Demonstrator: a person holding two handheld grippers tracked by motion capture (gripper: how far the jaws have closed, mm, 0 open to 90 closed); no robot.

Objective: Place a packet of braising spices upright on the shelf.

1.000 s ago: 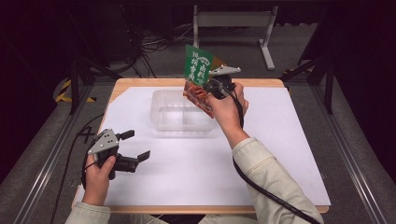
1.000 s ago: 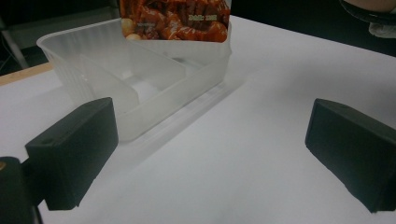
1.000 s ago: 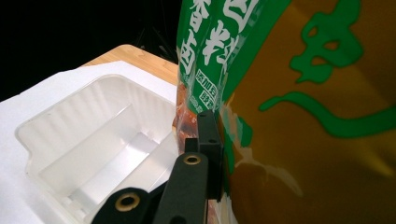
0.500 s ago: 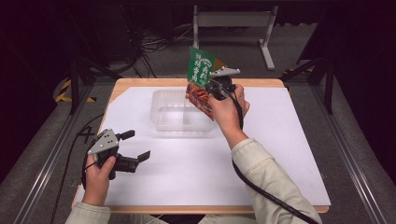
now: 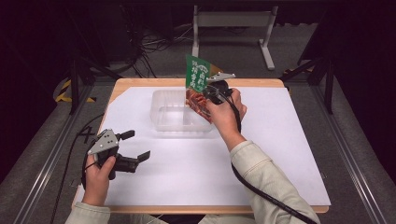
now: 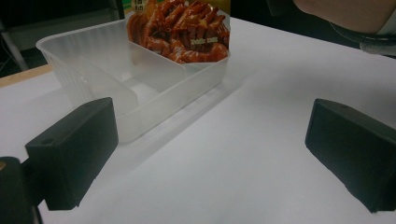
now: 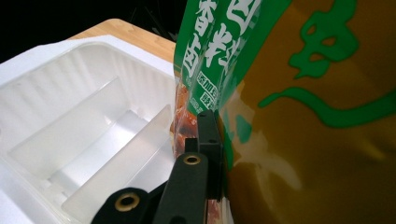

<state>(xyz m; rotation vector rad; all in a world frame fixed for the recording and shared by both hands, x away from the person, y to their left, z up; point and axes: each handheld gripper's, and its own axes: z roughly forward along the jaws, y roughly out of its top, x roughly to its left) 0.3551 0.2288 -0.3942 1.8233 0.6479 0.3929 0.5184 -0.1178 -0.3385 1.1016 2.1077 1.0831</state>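
A green and orange snack packet [image 5: 198, 88] with a picture of red-brown food stands upright over the right end of a clear plastic divided tray [image 5: 164, 115]. My right gripper [image 5: 209, 93] is shut on the packet's edge and holds it there. From the right gripper view the packet [image 7: 299, 112] is close up, pinched between the jaws, with the tray [image 7: 79, 135] to its left. My left gripper [image 5: 135, 145] rests near the table's front left, open and holding nothing. The left gripper view looks across at the tray [image 6: 116, 88] and the packet's lower part [image 6: 182, 32].
A white sheet [image 5: 280, 154] covers most of the wooden table [image 5: 140, 84]. A metal stand [image 5: 233, 18] and cables lie on the floor beyond the far edge. Dark rails run along both sides.
The right gripper has tipped the packet a little more upright and lowered it slightly toward the tray. The left gripper has stayed in place.
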